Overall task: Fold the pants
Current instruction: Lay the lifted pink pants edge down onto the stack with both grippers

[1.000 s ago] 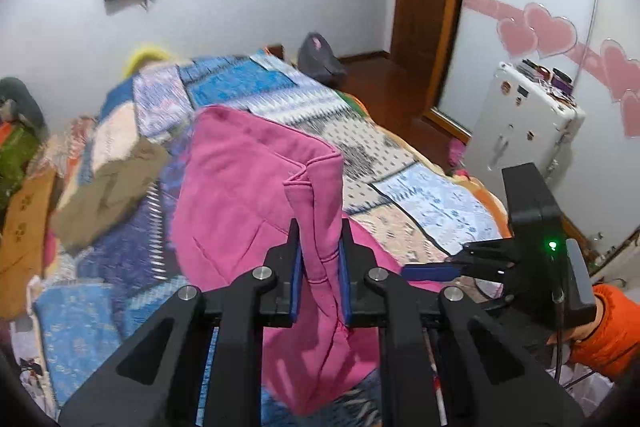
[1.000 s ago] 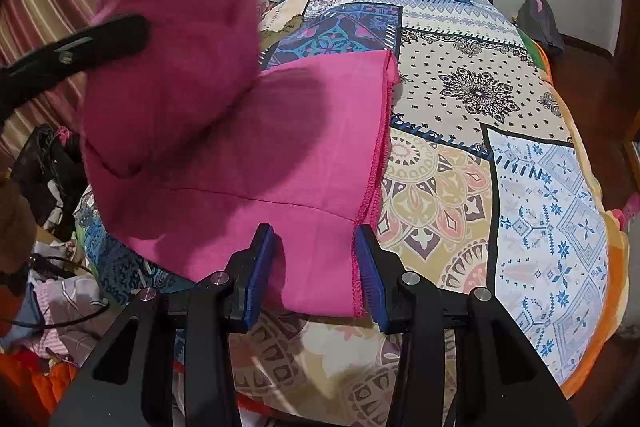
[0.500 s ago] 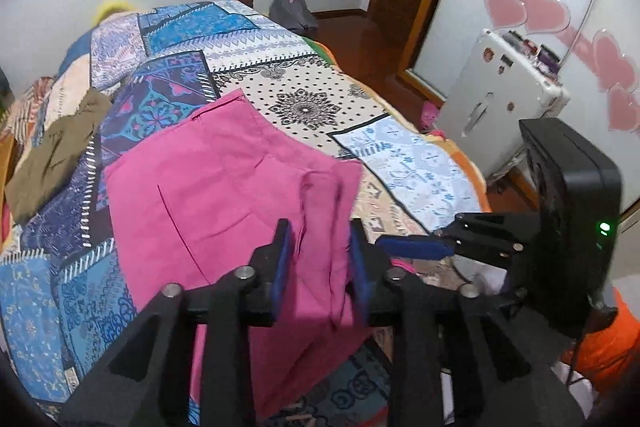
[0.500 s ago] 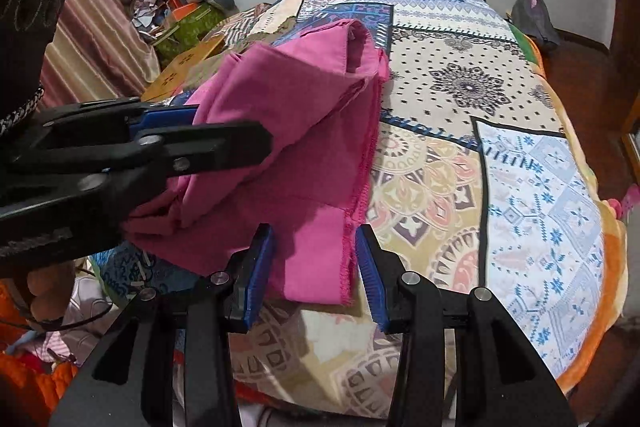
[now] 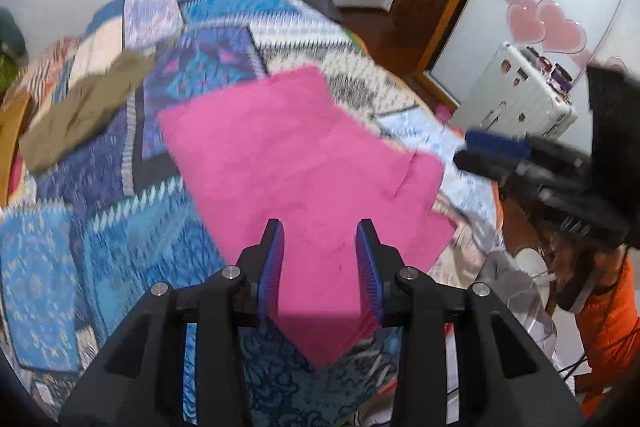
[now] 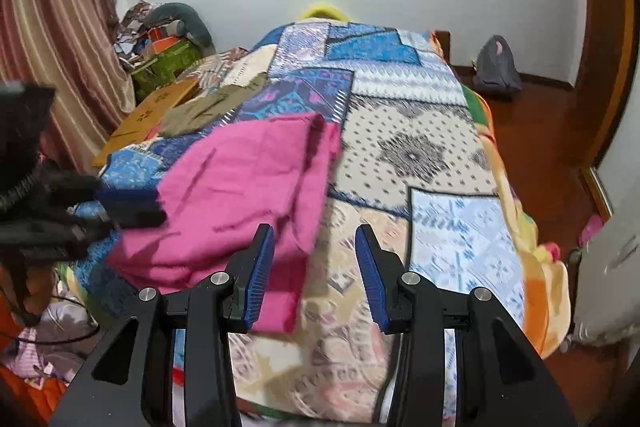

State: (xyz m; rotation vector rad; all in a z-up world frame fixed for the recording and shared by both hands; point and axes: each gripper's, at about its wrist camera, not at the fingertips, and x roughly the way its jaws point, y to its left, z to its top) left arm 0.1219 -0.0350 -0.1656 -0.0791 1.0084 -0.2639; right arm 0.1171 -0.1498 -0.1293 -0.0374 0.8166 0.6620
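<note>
Nearest in the left wrist view, the left tongs (image 5: 320,259) stand wide with nothing between the blue pads (image 5: 273,267); they hang just above the near edge of the pants (image 5: 304,163). In the right wrist view the right tongs (image 6: 316,267) are likewise wide and empty, with the pants' (image 6: 248,195) near corner running under the left pad and bare quilt (image 6: 448,227) under the rest of the gap.

The pink pants lie on the bed, on the quilt (image 5: 120,219), near its foot end. They look doubled over: the right view shows one layer lapped on another, with a bunched ridge along the far right edge. The left view shows a mostly flat sheet with a step at the right side.

My reading: one fold is laid and let go. Left to do, probably, are smoothing that ridge and at least one more fold to make a compact bundle.

Farther up the bed lies an olive garment (image 5: 80,115), apart from the pants.
</note>
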